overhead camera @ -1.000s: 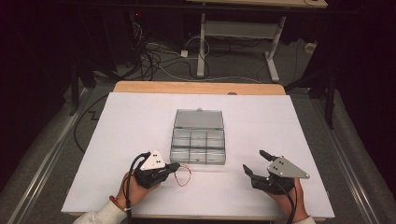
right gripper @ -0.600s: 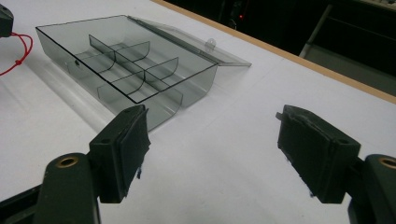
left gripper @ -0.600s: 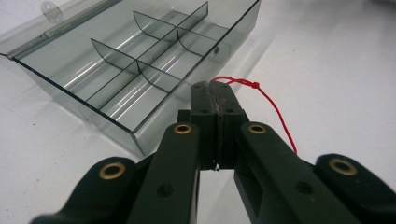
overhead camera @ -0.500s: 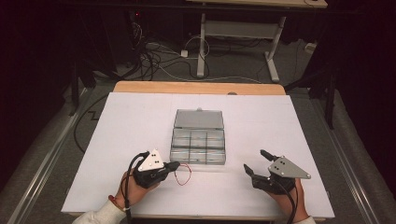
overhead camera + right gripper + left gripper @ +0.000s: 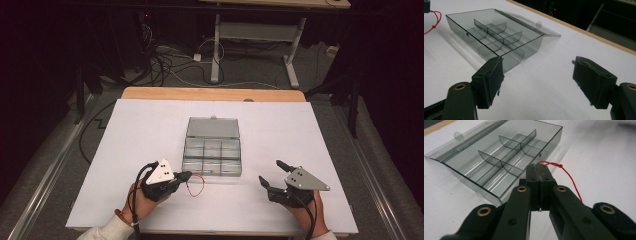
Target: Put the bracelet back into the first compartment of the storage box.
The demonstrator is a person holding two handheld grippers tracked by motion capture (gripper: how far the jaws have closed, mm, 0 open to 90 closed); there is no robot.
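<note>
The left gripper [image 5: 186,175], held in the left hand [image 5: 140,200] at near left, points right with its jaws pressed together on a red thread [image 5: 564,171], while the right gripper [image 5: 270,172], in the right hand [image 5: 307,212] at near right, points left with jaws wide apart.

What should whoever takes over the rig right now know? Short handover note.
Left hand-held gripper: shut on the red string, just short of the box's near left corner.
Right hand-held gripper: open, holding nothing, right of the box.
Clear box: mid-table, lid open and lying flat behind it, compartments empty.
Done: string picked up.
Left: probably drop the string into a compartment, then close the lid.
</note>
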